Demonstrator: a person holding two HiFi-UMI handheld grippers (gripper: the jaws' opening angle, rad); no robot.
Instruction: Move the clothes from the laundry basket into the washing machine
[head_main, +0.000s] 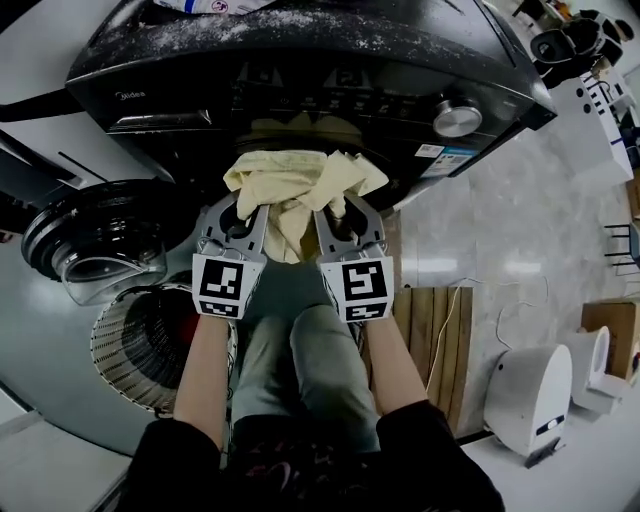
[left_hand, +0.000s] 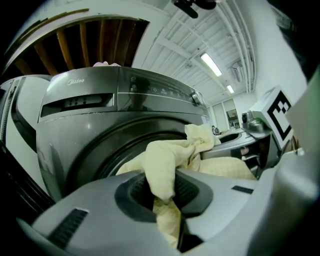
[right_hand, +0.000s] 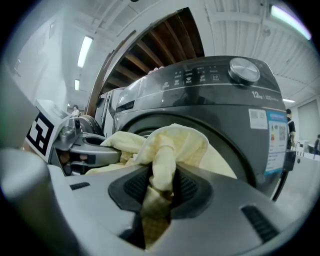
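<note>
Seen only in the head view, from left to right: the open round door (head_main: 95, 245) left of the washing machine (head_main: 300, 60), the laundry basket (head_main: 140, 350) below that door, then wooden boards (head_main: 440, 340) and a white device (head_main: 528, 395) to the lower right of the machine. Seen only in the two gripper views: long ceiling lamps (left_hand: 212, 64) above the machine, and the dark ring of its drum mouth (right_hand: 250, 145) from the front.

Stood side by side just before the machine's opening: the left gripper (head_main: 243, 212) and the right gripper (head_main: 338, 212). Covered a part of that opening in all three views: the yellow cloth (head_main: 300, 180).

Were almost closed, both pairs of jaws, each pressed on a bunched fold of the cloth. Was stretched from the left jaws across to the right jaws, right at the machine's opening, with a short end hanging down behind the pads of each gripper.
</note>
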